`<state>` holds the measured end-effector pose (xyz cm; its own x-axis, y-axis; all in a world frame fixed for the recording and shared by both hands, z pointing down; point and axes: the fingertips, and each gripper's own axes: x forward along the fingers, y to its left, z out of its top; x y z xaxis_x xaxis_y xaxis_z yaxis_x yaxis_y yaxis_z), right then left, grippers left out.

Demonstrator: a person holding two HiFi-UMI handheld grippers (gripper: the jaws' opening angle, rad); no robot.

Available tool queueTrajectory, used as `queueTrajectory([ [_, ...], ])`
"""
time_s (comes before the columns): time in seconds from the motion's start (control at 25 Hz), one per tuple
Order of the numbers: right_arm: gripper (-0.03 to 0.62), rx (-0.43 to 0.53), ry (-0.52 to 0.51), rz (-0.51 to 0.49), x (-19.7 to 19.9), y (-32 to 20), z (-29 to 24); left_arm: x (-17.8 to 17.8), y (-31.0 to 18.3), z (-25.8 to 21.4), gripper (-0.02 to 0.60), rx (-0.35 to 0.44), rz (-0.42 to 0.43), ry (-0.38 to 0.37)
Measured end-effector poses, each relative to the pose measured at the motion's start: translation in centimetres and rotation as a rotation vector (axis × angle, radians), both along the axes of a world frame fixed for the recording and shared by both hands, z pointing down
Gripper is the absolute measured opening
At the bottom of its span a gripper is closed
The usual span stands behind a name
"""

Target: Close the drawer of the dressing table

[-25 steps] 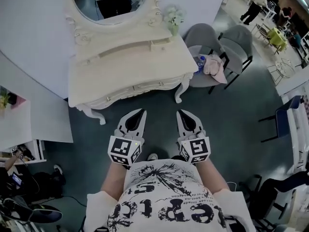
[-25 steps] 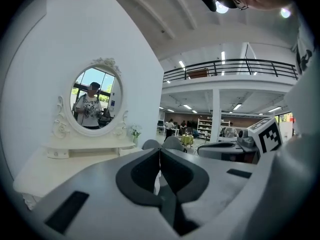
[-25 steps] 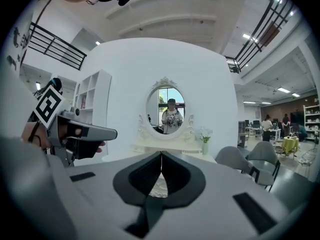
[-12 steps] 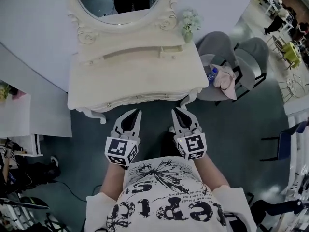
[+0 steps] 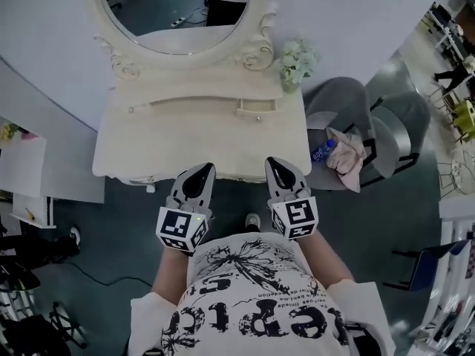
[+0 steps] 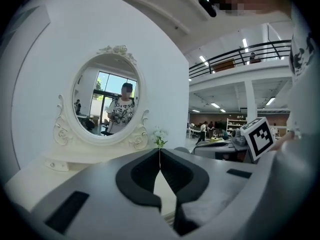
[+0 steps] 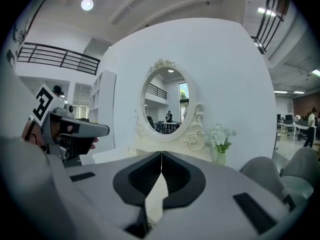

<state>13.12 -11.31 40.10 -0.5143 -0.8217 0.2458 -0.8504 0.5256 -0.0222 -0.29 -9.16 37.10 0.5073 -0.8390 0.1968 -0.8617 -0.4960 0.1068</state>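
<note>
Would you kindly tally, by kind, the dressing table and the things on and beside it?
Dressing table: 1
Mirror: 1
Flower bunch: 1
Grey chairs: 2
Bottle: 1
Cloth: 1
Total: 7

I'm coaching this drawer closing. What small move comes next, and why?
Probably push both forward, level: the left tongs and right tongs are shut, empty, tips at the front edge of the dressing table; its drawer front is hidden from above.
</note>
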Motion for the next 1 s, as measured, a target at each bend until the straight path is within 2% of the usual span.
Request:
queueTrajectory([
  [0.28,0.017,-0.058,-0.026,-0.007,3.0,-5.8,1.7,2.4,-4.5,2.0,0.018,-0.063,-0.052,-0.012],
  [0.44,0.017,-0.07,-0.032,0.022,3.4,-8.8,2.7,2.6,-7.6,2.5,0.018,-0.036,-0.02,0.021],
  [0.68,0.017,-0.091,-0.031,0.086,3.1,-13.7,4.1,1.2,-13.7,3.2,0.018,-0.031,0.018,0.023],
  [1.0,0.017,-0.163,-0.008,0.136,1.3,-18.2,9.4,-0.4,-20.0,5.9,0.018,-0.008,0.099,0.059],
])
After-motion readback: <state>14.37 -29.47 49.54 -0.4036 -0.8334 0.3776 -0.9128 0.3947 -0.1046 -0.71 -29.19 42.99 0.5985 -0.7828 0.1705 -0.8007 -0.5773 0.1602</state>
